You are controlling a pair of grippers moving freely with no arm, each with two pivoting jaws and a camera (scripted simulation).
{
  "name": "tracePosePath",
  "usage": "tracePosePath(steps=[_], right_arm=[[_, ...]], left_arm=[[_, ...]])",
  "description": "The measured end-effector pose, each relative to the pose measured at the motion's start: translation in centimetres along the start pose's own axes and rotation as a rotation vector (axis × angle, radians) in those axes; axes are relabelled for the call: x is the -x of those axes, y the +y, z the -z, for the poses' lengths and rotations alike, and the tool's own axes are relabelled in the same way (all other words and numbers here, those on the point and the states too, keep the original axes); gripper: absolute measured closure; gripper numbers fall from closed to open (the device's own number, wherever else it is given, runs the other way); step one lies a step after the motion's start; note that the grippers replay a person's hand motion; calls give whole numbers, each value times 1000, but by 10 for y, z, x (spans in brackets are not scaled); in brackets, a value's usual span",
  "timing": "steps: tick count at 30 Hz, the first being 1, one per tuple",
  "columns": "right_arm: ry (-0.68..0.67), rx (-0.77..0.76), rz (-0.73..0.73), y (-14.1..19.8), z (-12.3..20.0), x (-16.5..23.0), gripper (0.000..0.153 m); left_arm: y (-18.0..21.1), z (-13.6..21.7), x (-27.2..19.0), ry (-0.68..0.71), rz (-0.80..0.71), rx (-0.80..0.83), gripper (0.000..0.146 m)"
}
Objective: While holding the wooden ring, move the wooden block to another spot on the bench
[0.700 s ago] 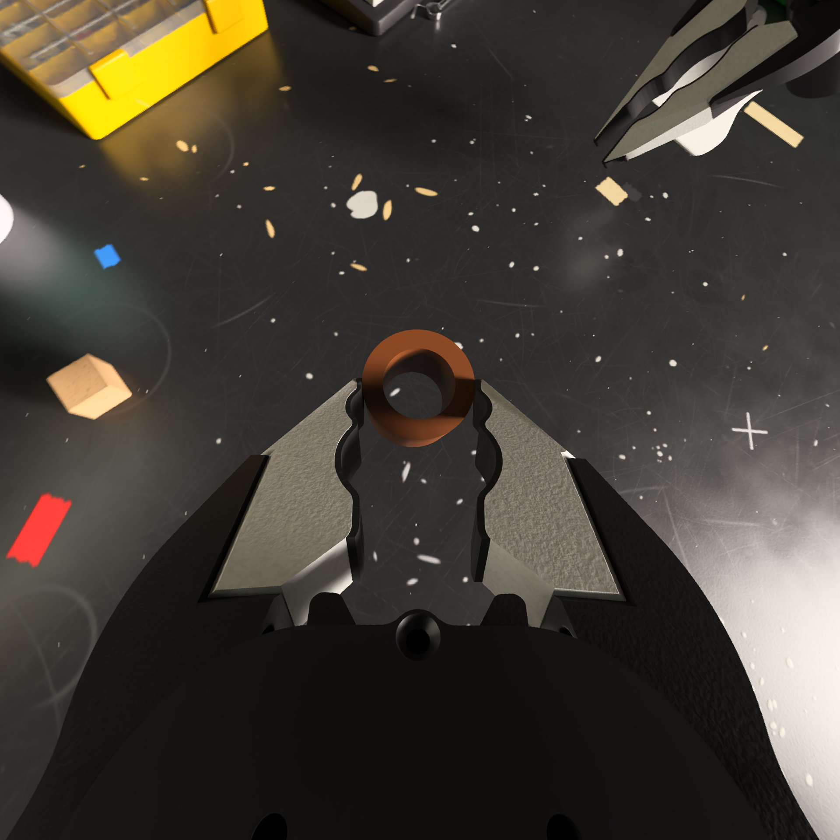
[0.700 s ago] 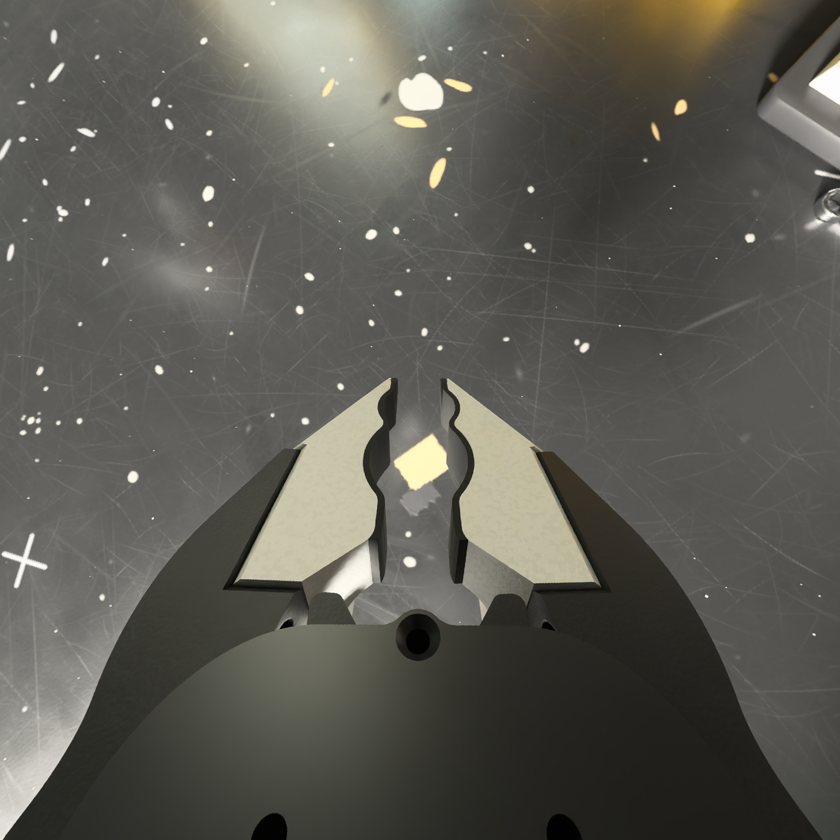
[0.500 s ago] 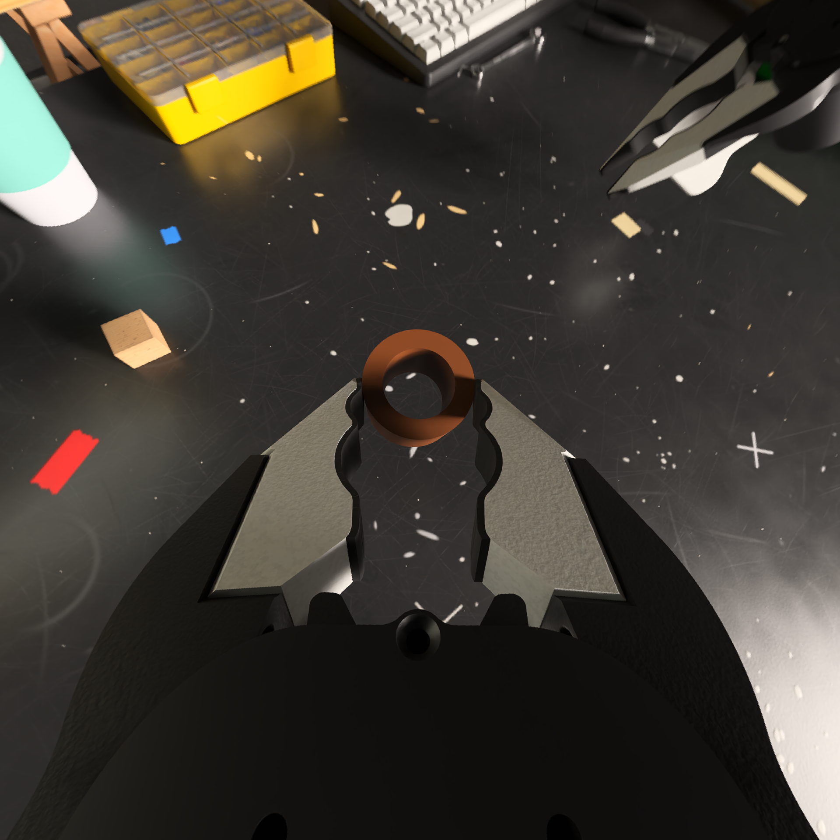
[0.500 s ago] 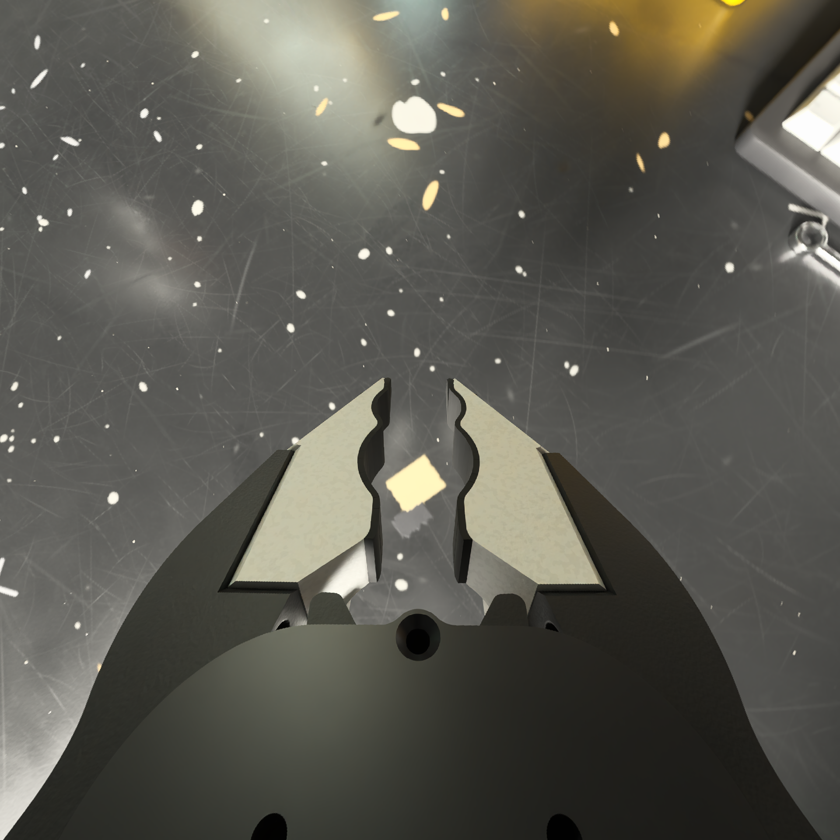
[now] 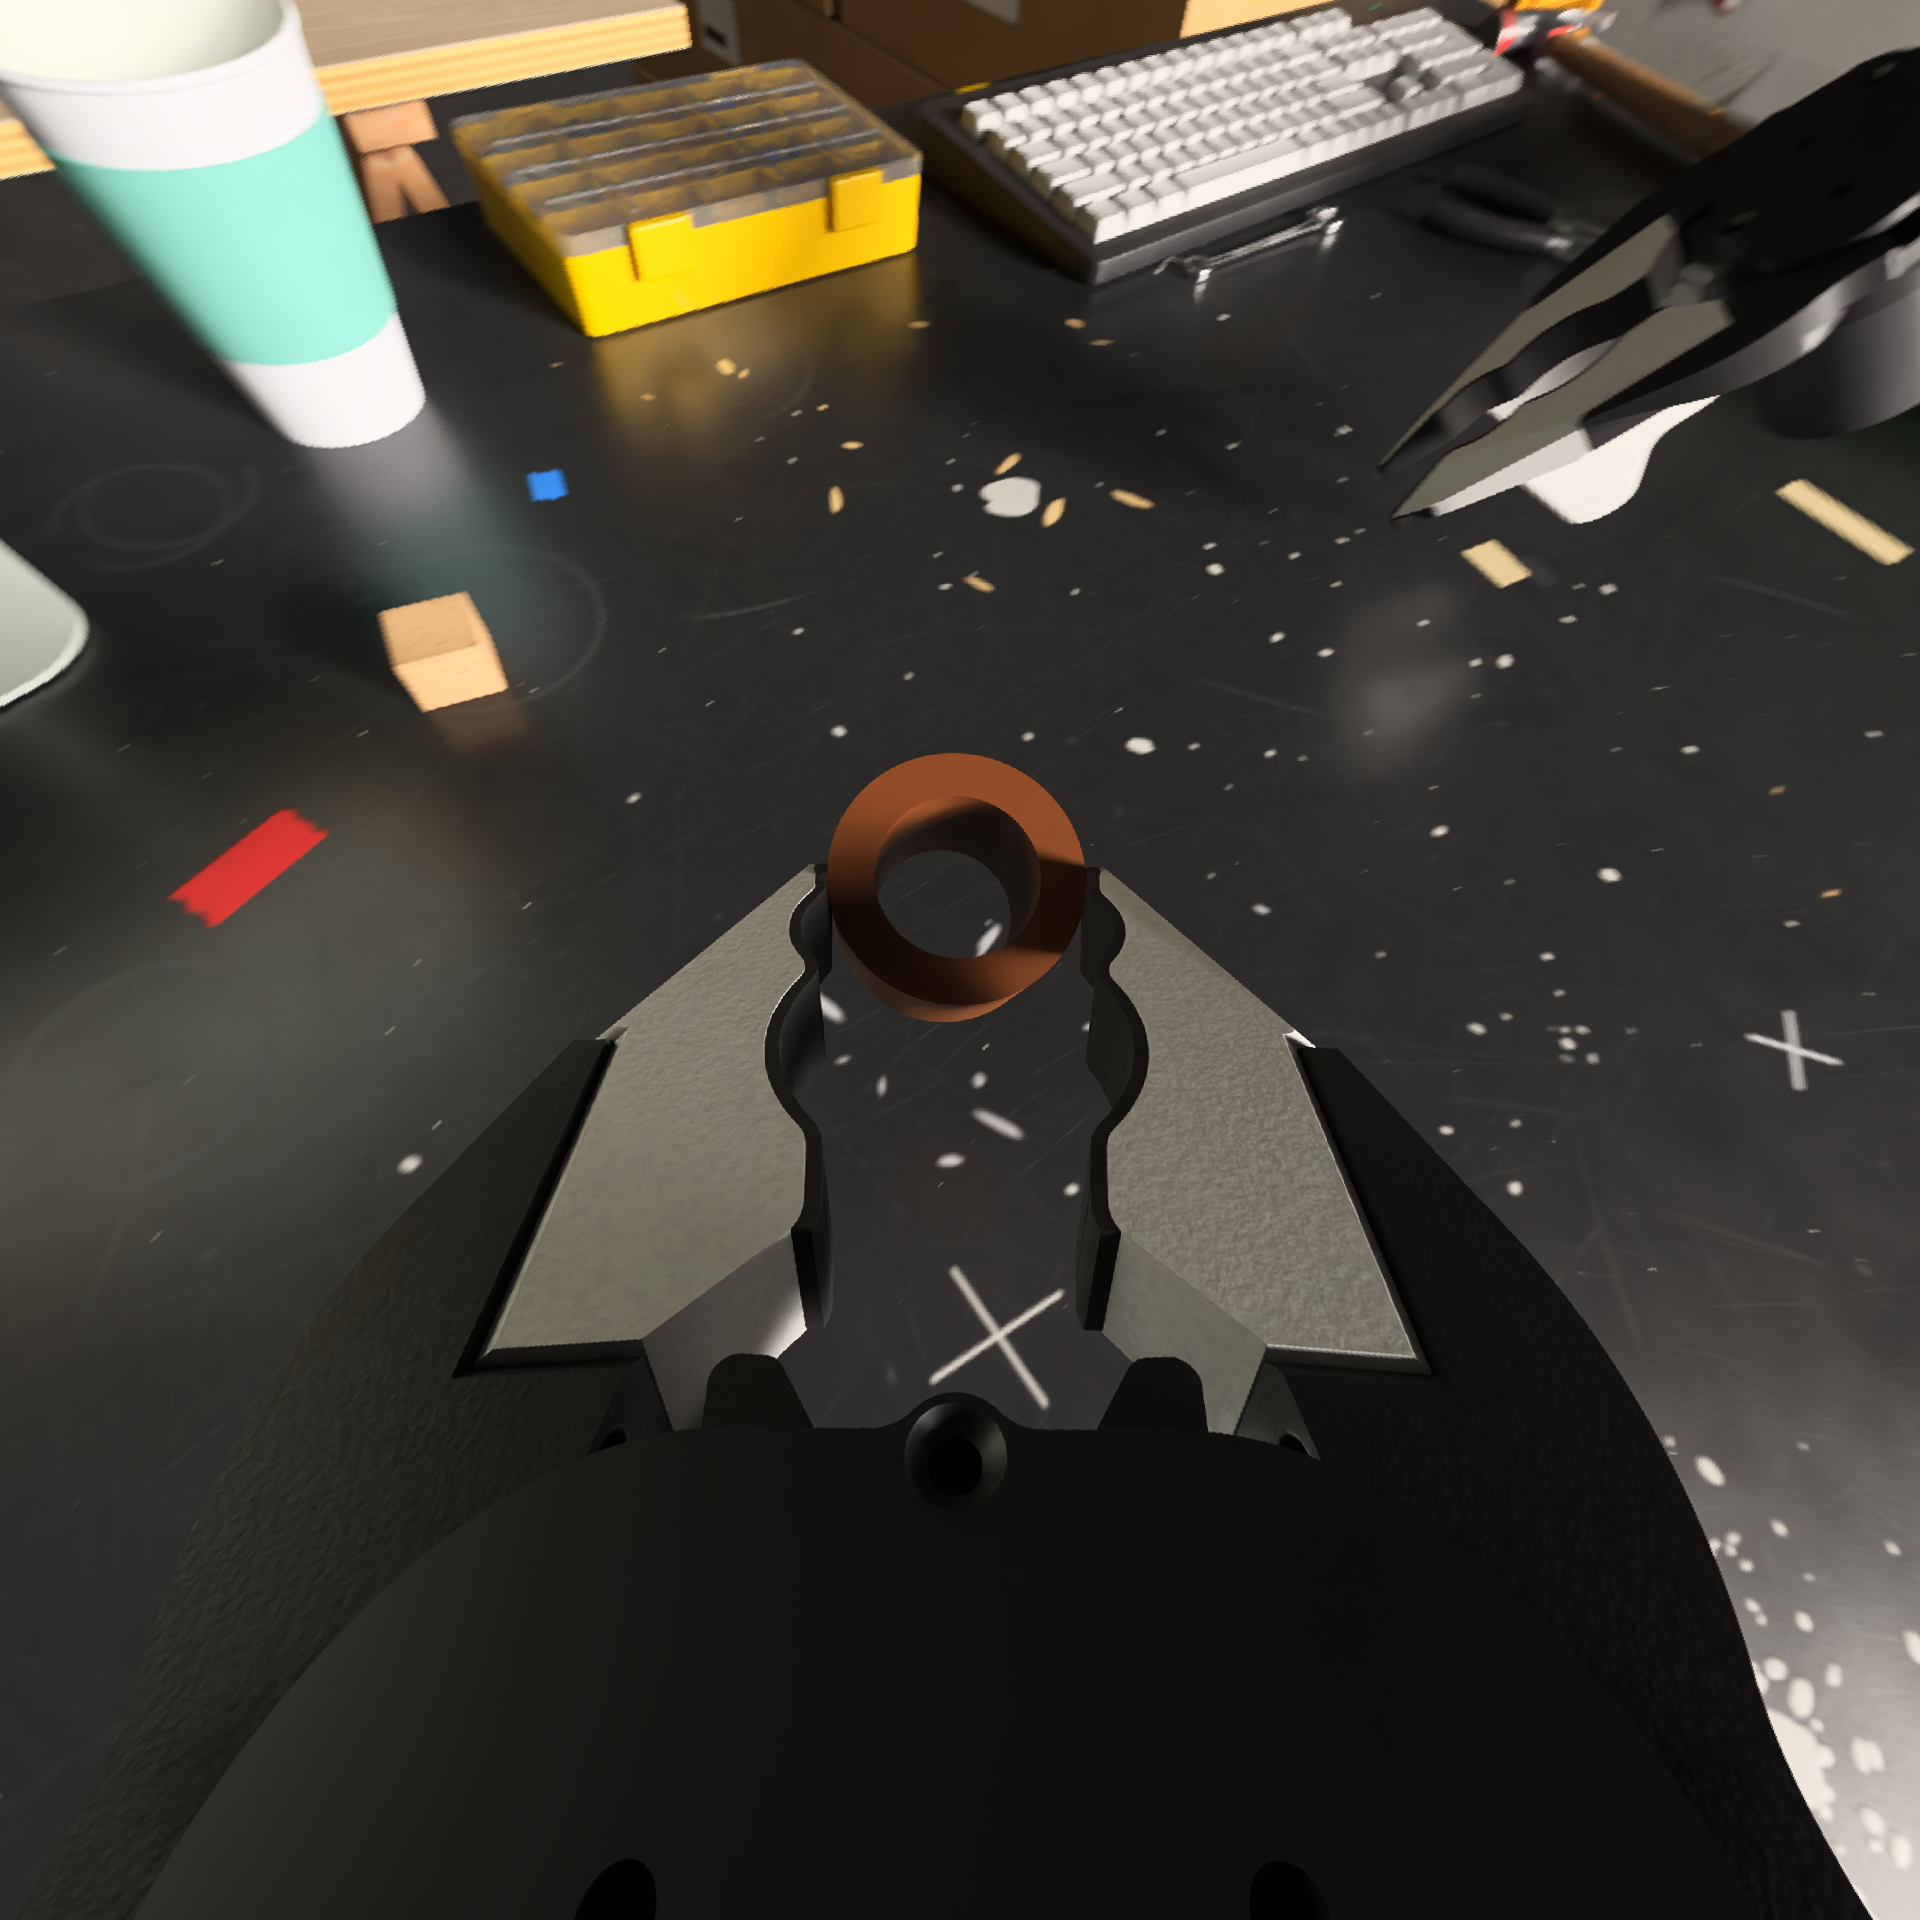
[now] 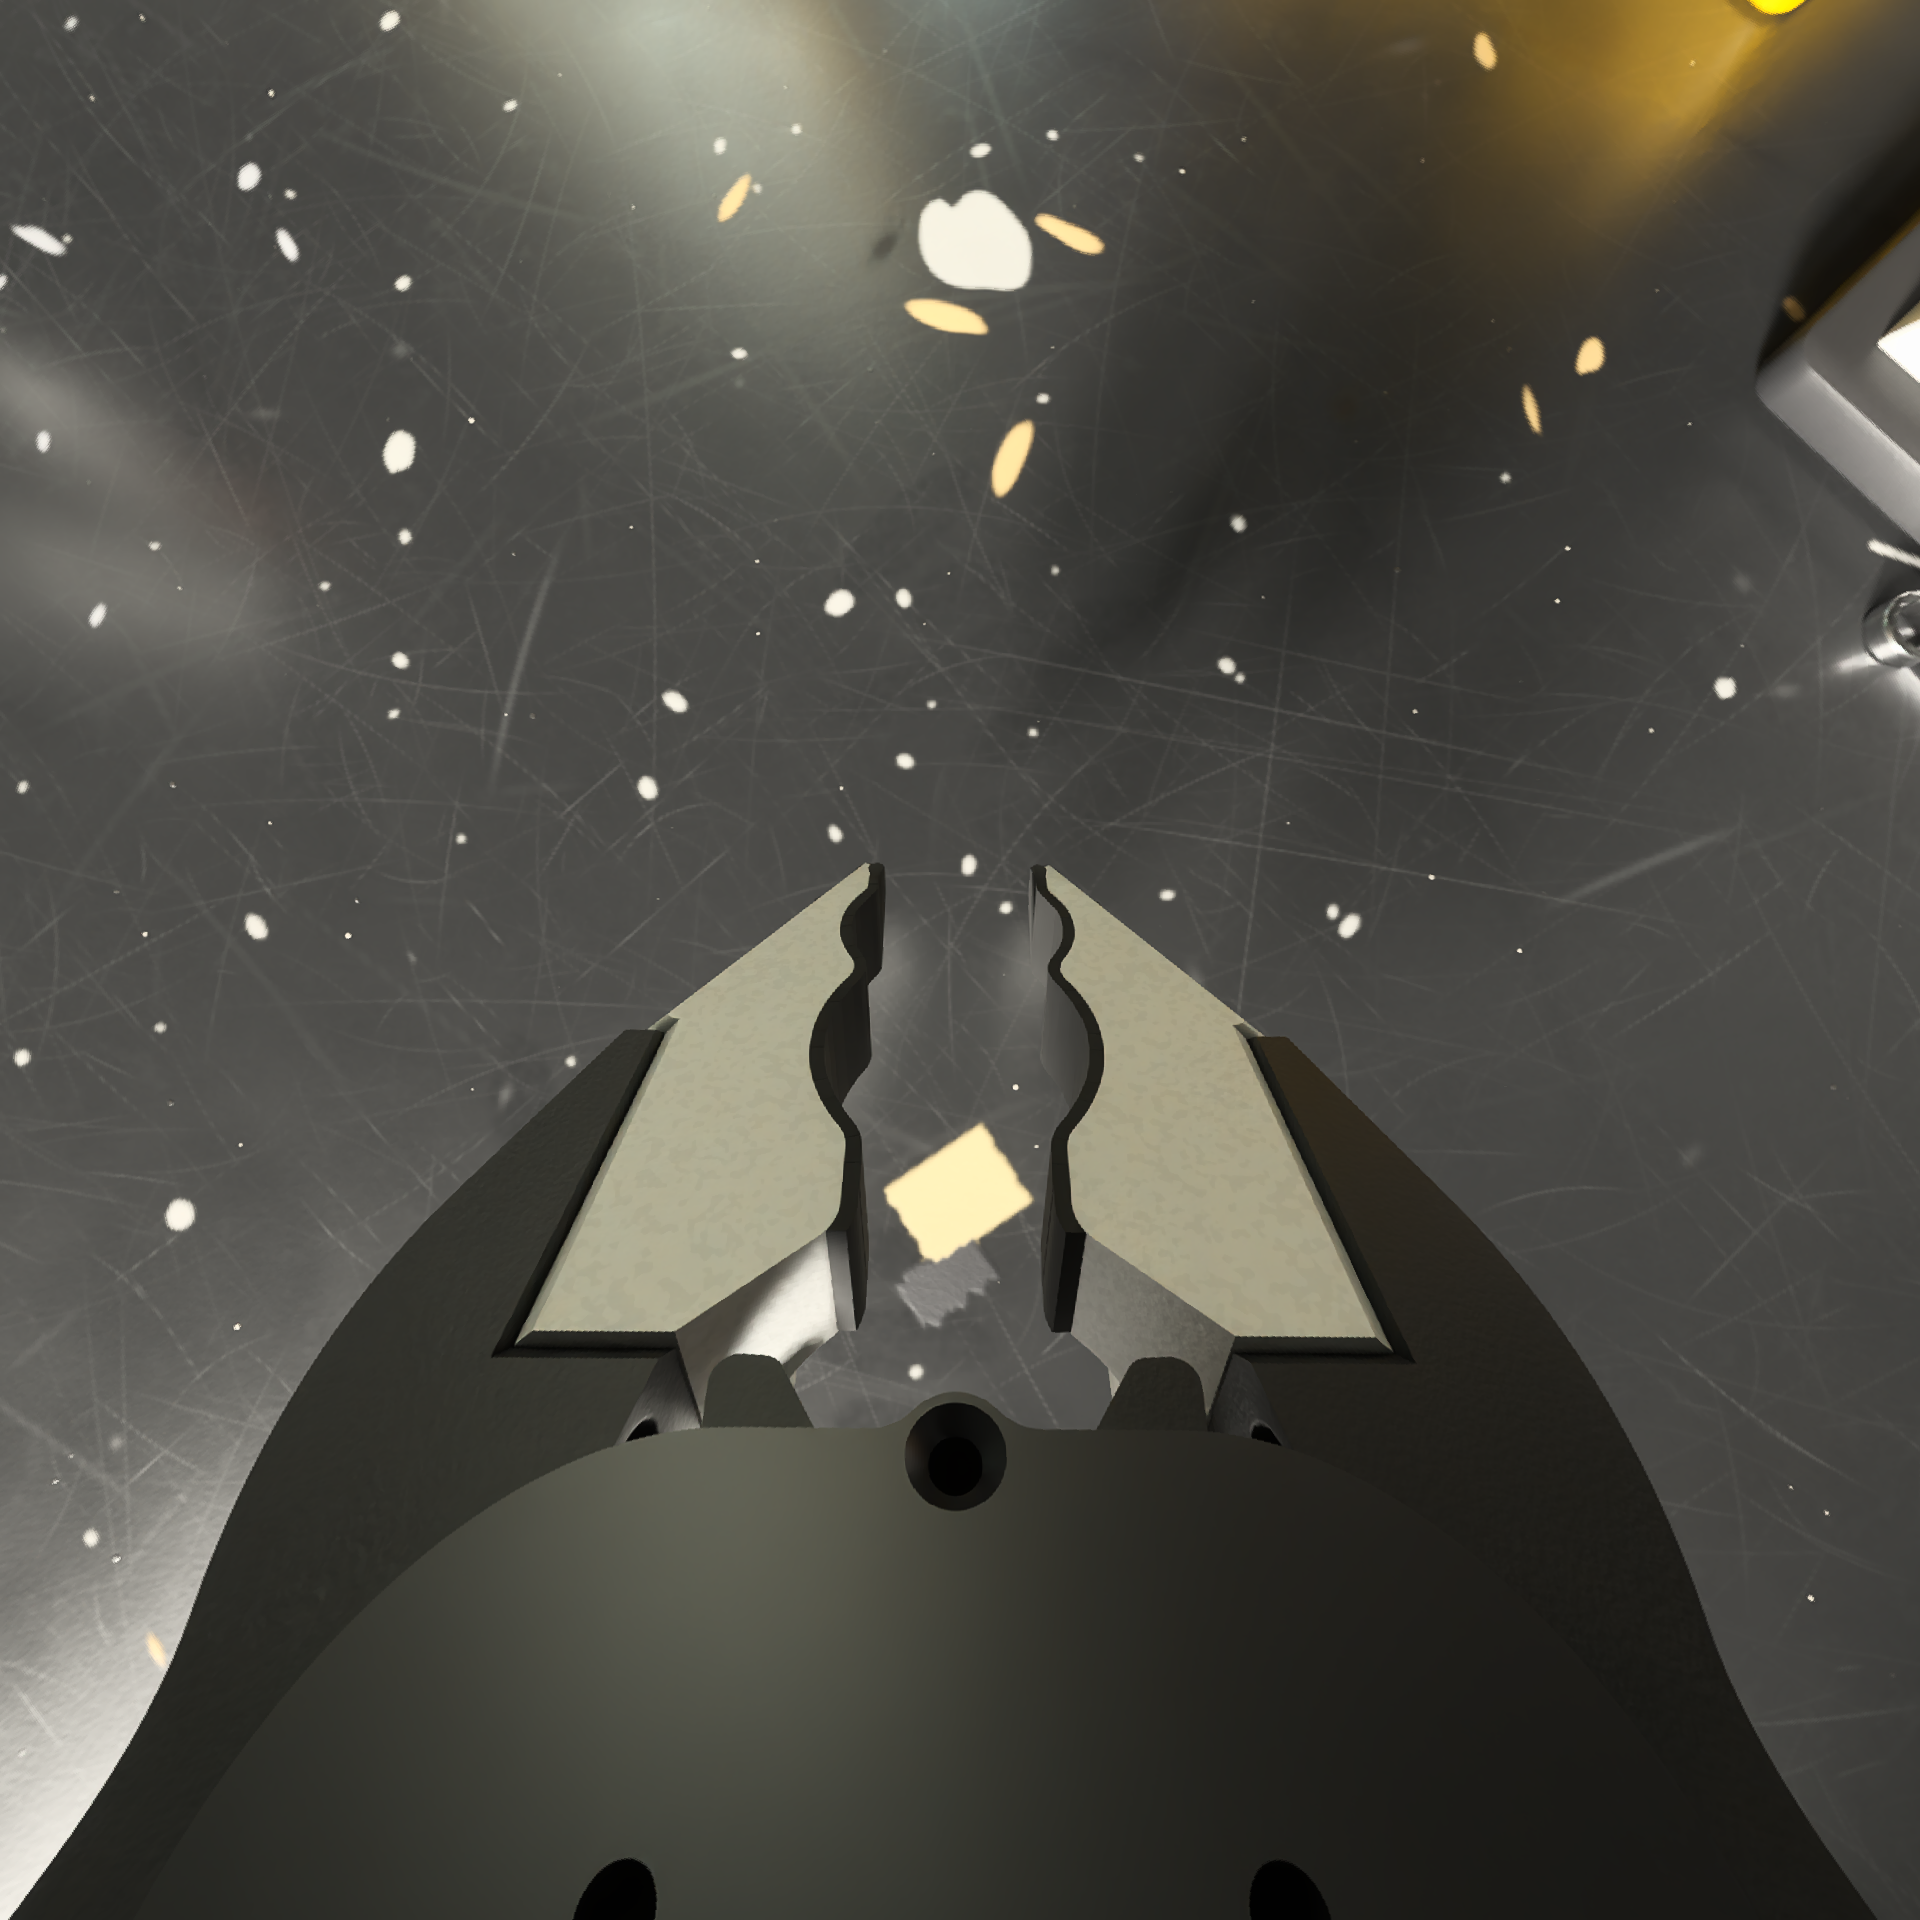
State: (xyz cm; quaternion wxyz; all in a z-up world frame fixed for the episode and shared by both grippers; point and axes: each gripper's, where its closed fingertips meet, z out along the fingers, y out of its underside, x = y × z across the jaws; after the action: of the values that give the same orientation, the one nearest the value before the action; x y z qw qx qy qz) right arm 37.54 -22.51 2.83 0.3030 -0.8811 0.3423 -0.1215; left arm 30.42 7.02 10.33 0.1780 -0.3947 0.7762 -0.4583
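My left gripper [image 5: 956, 883] has the brown wooden ring [image 5: 956, 885] pinched between its fingertips, jaws parted just to the ring's width, and it holds the ring clear above the dark bench [image 5: 1351, 883] with its hole facing me.

The wooden block [image 5: 442, 649] sits on the bench far to the left of the ring, well apart from it. Beyond the block, farther left, stands a paper cup [image 5: 223, 229] with a green band, and a pale rounded edge [image 5: 36, 634] shows at the left border; I cannot tell what that is. A small blue square [image 5: 547, 484] lies between cup and block, and a red strip of tape [image 5: 247, 865] lies nearer me, left of the gripper. At the far side are a yellow parts box [image 5: 696, 187] with a clear lid and, to its right, a pale keyboard [image 5: 1226, 114]. Nothing stands between the ring and the block; only flecks and chips dot the surface.

My right gripper [image 5: 1397, 488] shows at the far right in the left camera, above the bench and pointing left, well away from the block. In its own camera the right gripper [image 6: 956, 878] is empty, its jaws a modest gap apart. Through that gap I see a small tan scrap [image 6: 956, 1205] lying flat on the bench with a grey scrap [image 6: 945, 1294] just beside it. A keyboard corner [image 6: 1849, 405] cuts in at the right edge. The block is out of this camera's view.
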Motion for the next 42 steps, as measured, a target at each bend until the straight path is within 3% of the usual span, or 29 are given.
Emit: tracePosePath(steps=[24,28,33,36,42], right_arm=[[-36,-110,123,-45,-24,38,125],[-71,-151,134,-70,-29,48,126],[-150,-119,239,-123,-64,63,124],[-216,-59,203,-149,-98,66,120],[-218,29,184,-167,-152,64,119]], left_arm=[[33,3,37,-95,50,2,98],[33,2,40,-100,62,-8,98],[30,4,44,-119,51,-13,98],[28,5,45,-122,61,-25,98],[26,6,47,-125,62,-37,98]])
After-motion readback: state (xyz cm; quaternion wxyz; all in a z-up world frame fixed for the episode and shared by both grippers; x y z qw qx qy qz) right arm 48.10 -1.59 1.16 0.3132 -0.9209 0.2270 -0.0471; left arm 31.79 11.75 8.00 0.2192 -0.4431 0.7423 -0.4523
